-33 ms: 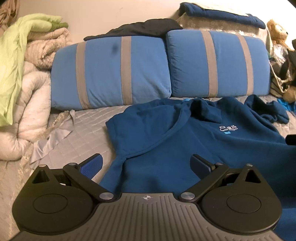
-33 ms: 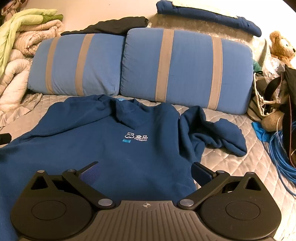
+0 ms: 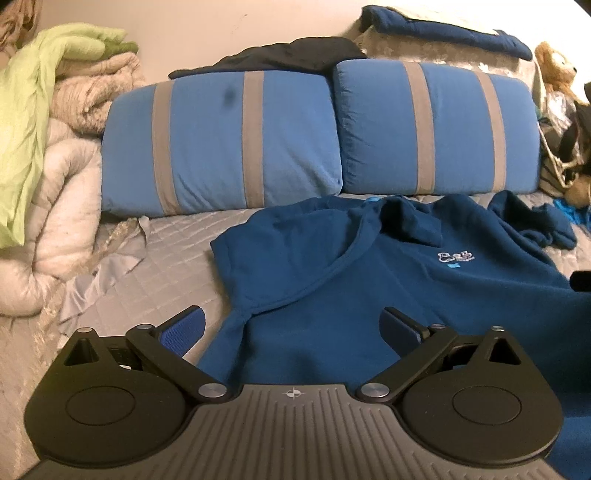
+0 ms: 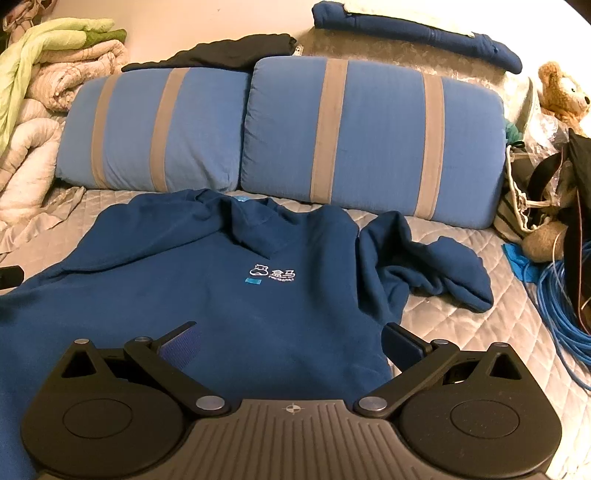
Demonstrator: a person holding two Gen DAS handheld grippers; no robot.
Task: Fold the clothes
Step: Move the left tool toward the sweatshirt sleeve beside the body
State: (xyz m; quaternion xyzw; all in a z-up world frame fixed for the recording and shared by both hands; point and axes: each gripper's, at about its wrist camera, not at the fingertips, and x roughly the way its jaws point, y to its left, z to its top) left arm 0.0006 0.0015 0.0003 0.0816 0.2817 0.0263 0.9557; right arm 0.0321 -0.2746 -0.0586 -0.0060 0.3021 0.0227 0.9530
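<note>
A dark blue sweatshirt [image 4: 229, 295] lies chest-up on the bed [image 4: 461, 317], filling the middle and lower left of the right wrist view and the centre and right of the left wrist view [image 3: 369, 288]. Its collar points toward two striped pillows [image 4: 369, 140] in the upper half of the frame. The small white logo [image 4: 273, 274] faces up near the centre.

Folding looks barely begun. One sleeve [image 3: 280, 251], at centre left of the left wrist view, is laid across the body, which may count as a first fold, though it could simply have landed that way. The other sleeve [image 4: 428, 266], right of centre in the right wrist view, is crumpled in a heap on the bedspread beside the body. The collar is rumpled, and the hem is hidden beneath the grippers at the bottom of both frames.

The left gripper [image 3: 291, 325] has its jaws spread wide with nothing between them, poised above the lower left edge of the sweatshirt. The right gripper [image 4: 291, 343] is likewise wide and empty, above the lower right edge.

Still to do, by my reading: straighten and fold in the bunched sleeve, then fold the body up. Folded clothes [image 4: 417, 29] already sit above the pillows at the upper right.
</note>
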